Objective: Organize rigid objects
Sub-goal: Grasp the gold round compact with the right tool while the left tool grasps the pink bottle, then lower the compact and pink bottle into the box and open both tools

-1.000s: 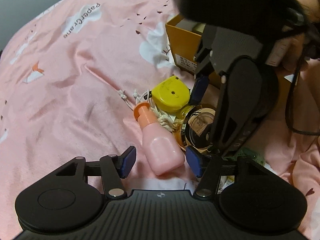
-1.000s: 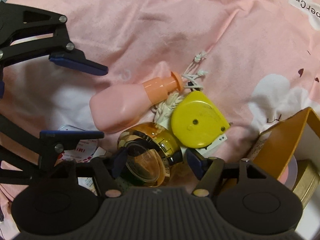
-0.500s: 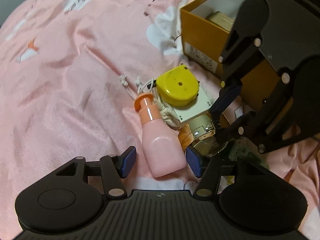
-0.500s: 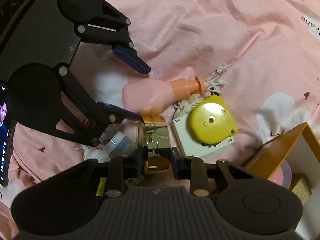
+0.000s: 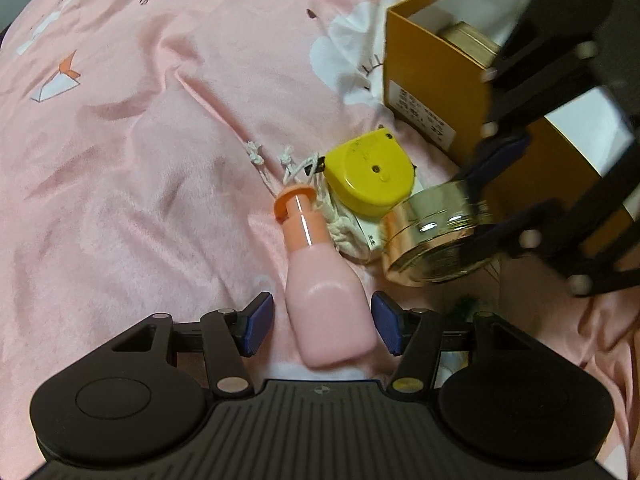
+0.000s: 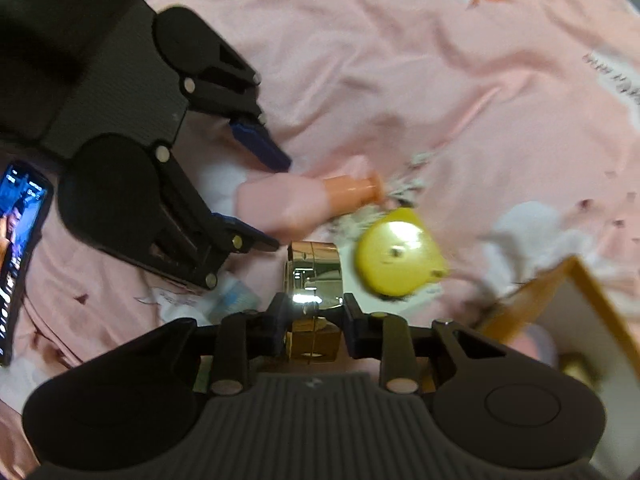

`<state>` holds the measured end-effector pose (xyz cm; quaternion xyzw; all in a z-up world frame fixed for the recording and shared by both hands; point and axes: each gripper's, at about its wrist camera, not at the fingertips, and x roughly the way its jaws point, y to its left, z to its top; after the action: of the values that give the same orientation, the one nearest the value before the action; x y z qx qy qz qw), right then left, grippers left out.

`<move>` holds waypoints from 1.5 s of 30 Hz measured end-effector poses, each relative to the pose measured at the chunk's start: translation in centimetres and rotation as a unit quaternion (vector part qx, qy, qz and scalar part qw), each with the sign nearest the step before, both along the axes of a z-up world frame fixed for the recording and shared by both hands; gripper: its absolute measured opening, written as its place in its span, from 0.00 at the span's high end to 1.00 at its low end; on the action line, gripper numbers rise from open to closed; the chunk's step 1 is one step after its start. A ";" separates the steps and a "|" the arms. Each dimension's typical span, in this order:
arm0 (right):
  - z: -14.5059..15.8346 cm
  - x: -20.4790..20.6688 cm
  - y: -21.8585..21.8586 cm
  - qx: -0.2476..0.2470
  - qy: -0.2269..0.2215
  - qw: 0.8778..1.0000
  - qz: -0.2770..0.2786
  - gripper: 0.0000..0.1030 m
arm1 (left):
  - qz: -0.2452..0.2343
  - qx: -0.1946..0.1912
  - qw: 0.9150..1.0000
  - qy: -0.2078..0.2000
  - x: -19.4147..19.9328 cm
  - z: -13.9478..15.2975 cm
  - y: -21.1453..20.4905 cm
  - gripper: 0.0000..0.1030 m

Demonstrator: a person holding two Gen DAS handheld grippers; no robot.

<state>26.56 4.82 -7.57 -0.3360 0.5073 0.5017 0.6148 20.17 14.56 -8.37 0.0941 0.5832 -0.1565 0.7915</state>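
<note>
A pink bottle (image 5: pixel 326 300) with an orange cap lies on the pink bedsheet between the open jaws of my left gripper (image 5: pixel 322 324), which touch nothing. It also shows in the right wrist view (image 6: pixel 288 204). My right gripper (image 6: pixel 314 314) is shut on a shiny gold round jar (image 6: pixel 314 280) and holds it just above the sheet; the jar also shows in the left wrist view (image 5: pixel 432 244). A yellow tape measure (image 5: pixel 370 178) lies on a white card beside a string bag.
An open orange box (image 5: pixel 432 92) with a gold tin inside stands at the right, seen also in the right wrist view (image 6: pixel 560 300). A phone (image 6: pixel 20 248) lies at the far left. Small packets (image 6: pixel 236 300) lie under the jar.
My right gripper has lifted the gold jar off the sheet and drawn it toward the box. My left gripper has edged forward around the pink bottle.
</note>
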 end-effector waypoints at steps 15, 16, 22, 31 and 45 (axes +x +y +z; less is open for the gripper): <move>0.5 0.1 -2.0 0.022 0.007 0.999 -0.038 0.74 | 0.057 0.008 0.998 0.002 0.2 -0.2 -0.9 0.52; 0.7 0.0 -2.2 0.027 0.004 0.999 -0.040 0.74 | 0.063 0.006 0.998 -0.002 -0.2 0.3 -0.7 0.52; 3.0 -0.5 -3.6 0.065 -0.002 0.997 -0.050 0.74 | 0.082 -0.004 0.996 -0.032 -2.0 3.6 -0.5 0.54; 7.0 -1.8 -6.0 0.115 -0.035 0.991 -0.062 0.74 | 0.071 -0.011 0.993 -0.089 -3.7 8.9 -2.8 0.54; 11.8 -0.6 -15.0 0.140 -0.113 0.971 -0.161 0.74 | -0.010 -0.058 0.989 -0.139 -1.6 14.2 -10.8 0.54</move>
<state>25.93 -10.16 4.27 -0.2153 0.4071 0.4209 0.7815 18.53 3.76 5.80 0.0750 0.4565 -0.1834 0.8674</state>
